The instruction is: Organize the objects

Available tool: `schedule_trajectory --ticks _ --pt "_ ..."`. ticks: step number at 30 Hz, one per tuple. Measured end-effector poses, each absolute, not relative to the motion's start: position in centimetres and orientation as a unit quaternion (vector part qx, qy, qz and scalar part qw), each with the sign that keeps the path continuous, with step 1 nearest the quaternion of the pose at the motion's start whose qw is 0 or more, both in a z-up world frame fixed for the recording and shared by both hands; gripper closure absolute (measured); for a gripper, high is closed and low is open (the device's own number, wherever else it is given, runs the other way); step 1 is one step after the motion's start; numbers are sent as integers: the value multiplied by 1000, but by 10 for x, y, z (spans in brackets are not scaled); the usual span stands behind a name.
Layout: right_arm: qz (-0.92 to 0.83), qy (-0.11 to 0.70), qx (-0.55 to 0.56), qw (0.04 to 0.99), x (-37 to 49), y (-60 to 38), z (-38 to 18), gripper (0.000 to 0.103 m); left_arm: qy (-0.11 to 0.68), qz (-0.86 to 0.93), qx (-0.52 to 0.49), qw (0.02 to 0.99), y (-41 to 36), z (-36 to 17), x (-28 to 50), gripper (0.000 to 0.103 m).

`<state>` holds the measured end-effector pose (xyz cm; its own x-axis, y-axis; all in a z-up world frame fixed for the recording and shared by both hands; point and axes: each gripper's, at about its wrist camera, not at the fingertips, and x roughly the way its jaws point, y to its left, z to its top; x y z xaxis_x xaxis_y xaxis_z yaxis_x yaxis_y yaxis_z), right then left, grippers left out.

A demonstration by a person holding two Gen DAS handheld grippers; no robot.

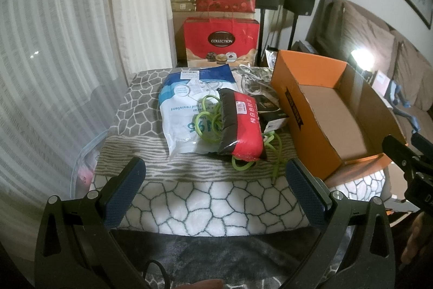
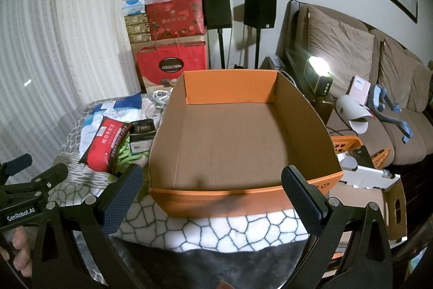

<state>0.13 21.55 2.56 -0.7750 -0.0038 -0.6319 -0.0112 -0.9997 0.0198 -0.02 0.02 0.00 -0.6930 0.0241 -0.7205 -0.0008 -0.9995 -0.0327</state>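
Both tongs, left (image 1: 216,180) and right (image 2: 212,184), gape fully, holding nothing. I note orange box (image 2: 243,197) centre frame, empty; red packet (image 1: 240,126) mid-frame beside it.

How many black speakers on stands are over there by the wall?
2. One speaker stands right beside the stacked red gift boxes; the other speaker stands nearer the sofa. More could be hidden.

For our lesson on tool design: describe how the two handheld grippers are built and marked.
Both the left gripper and the right gripper have black frames with silver pivot bolts and dark blue, textured pads on the jaws. In the right wrist view, white "GenRobot.AI" lettering marks the left one.
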Motion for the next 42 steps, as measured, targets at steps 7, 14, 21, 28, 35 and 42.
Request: schedule_trajectory --ticks 7,14,21,28,35,42 --pt "942 11 -335 2 1 216 26 0 -15 920 -392 7 0 0 0 0" --pt "941 13 -337 5 2 219 24 0 -14 919 -393 7 0 0 0 0" --pt "941 16 -337 11 -2 226 26 0 -14 919 -394 7 1 0 -2 0" --pt "942 14 -336 15 -6 229 27 0 -22 919 -392 22 -5 -5 -18 0" --pt "939 14 -342 37 -22 254 28 0 -28 921 -388 15 -24 -4 -42 0" --pt "932 23 -359 52 -41 287 24 0 -47 909 -413 37 -34 -13 -67 0"
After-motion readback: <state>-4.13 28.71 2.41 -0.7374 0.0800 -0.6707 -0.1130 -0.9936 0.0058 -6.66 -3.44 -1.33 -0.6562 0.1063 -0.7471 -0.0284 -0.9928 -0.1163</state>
